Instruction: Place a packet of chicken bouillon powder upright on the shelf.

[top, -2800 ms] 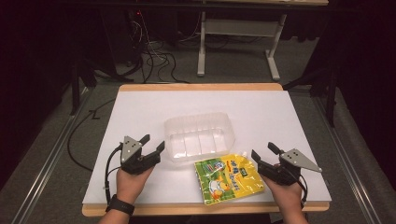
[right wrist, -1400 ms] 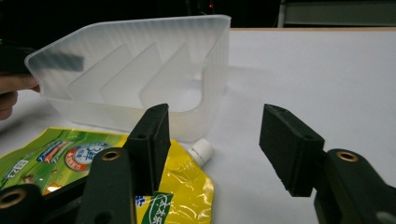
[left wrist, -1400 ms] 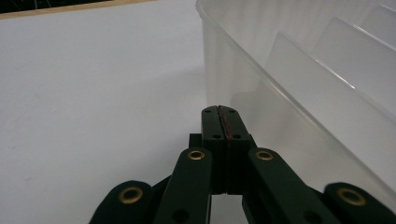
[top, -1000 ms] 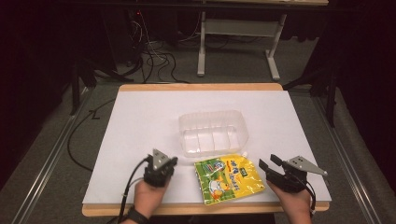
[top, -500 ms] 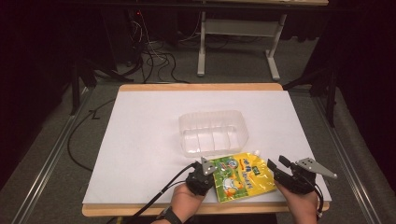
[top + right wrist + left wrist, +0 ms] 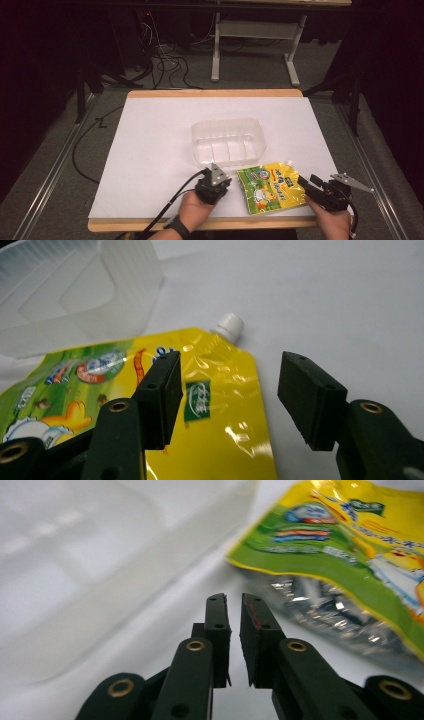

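Left gripper [image 6: 214,185] is now sitting just beside the spouted pouch [image 6: 270,187], having swung in from the desk's left side, and the pouch has slid slightly right.

The jaws of the left gripper are nearly together with only a slim gap, holding nothing, and are pointing at the pouch's crinkled silver bottom edge just right of them, by the clear plastic container [image 6: 228,141]. The right gripper [image 6: 314,186] is waiting with jaws wide apart, one over the pouch's yellow right edge below the white spout cap [image 6: 229,324]. To pinch well, it seems wise to be opening the left jaws first, then sliding one under the edge against the white desk [image 6: 150,135].
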Motion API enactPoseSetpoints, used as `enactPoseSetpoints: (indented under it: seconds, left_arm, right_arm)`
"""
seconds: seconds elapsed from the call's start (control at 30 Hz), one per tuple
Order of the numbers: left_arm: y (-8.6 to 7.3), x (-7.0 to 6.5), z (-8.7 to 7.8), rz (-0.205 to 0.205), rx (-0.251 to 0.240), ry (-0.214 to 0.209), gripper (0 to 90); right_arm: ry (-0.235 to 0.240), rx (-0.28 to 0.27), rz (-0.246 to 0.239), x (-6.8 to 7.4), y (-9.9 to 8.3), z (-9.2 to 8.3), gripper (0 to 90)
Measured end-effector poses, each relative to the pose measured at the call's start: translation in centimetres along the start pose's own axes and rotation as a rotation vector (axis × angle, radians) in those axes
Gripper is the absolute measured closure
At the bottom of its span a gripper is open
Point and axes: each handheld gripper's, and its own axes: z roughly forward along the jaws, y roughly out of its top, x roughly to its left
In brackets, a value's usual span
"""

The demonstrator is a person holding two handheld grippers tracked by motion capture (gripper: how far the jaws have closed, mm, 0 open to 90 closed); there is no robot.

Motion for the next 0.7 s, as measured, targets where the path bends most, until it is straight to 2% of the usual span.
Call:
enactPoseSetpoints:
  seconds: [0.03,0.1,0.17,0.23,0.3,0.4,0.5,0.6,0.7]
  left_arm:
    - [-0.2,0.9,-0.9,0.018,-0.02,0.02,79.0]
    - [-0.4,2.1,-1.9,0.013,-0.053,0.039,74.2]
    - [-0.7,3.1,-2.6,-0.003,-0.095,0.051,69.1]
    - [-0.7,3.8,-2.8,-0.036,-0.112,0.052,67.7]
    - [-0.4,3.7,-2.7,-0.046,-0.133,0.041,66.2]
    - [-0.2,3.1,-2.3,-0.008,-0.136,0.026,64.8]
    - [-0.2,2.8,-1.9,0.008,-0.126,0.014,62.7]
    - [-0.3,3.0,-1.8,-0.003,-0.131,0.008,59.9]
    - [-0.3,3.2,-1.6,-0.012,-0.118,0.012,58.0]
  right_arm:
    - [0.0,0.013,0.017,-0.3,-0.3,-0.2,43.5]
    - [0.011,0.034,0.056,-0.7,-0.8,-0.5,43.4]
    - [0.021,0.048,0.084,-1.1,-1.4,-0.9,43.7]
    - [0.032,0.065,0.107,-1.2,-1.8,-1.2,43.7]
    - [0.047,0.069,0.132,-1.4,-2.1,-1.3,43.7]
    - [0.071,0.091,0.157,-1.5,-2.5,-1.0,44.2]
    - [0.079,0.105,0.178,-1.8,-2.7,-0.7,46.0]
    - [0.136,0.098,0.231,-2.3,-2.8,-0.7,49.3]
    - [0.178,0.089,0.242,-2.2,-2.8,-0.7,51.0]
